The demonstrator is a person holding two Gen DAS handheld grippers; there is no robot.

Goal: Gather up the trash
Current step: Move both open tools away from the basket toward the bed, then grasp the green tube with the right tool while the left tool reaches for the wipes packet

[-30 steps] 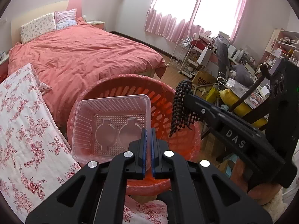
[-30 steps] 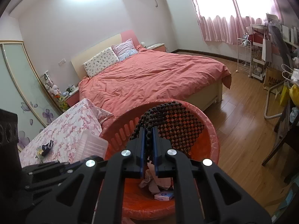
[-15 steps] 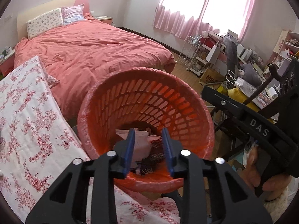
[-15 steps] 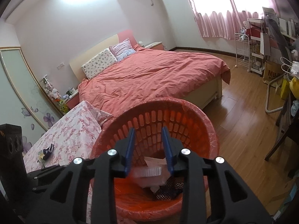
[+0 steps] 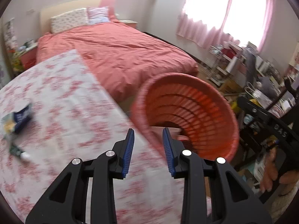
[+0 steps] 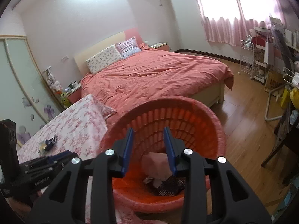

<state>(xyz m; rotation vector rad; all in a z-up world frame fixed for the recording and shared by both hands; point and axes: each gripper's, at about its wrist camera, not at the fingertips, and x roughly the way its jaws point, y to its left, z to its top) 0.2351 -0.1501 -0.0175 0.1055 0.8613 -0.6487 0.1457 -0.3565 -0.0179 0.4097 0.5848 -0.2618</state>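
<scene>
Left gripper (image 5: pixel 148 143) parted, empty | right gripper (image 6: pixel 148 143) opening, empty, over basket (image 6: pixel 186 104)

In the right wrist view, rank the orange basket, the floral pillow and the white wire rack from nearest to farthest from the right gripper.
1. Orange basket, directly below the right gripper.
2. Floral pillow, at the bed's head, upper left.
3. White wire rack, by the curtains, far right.

black gripper (image 5: pixel 148 143) frames, blue ribbed pads (image 6: pixel 127 149), silver screws, white lettering
</scene>
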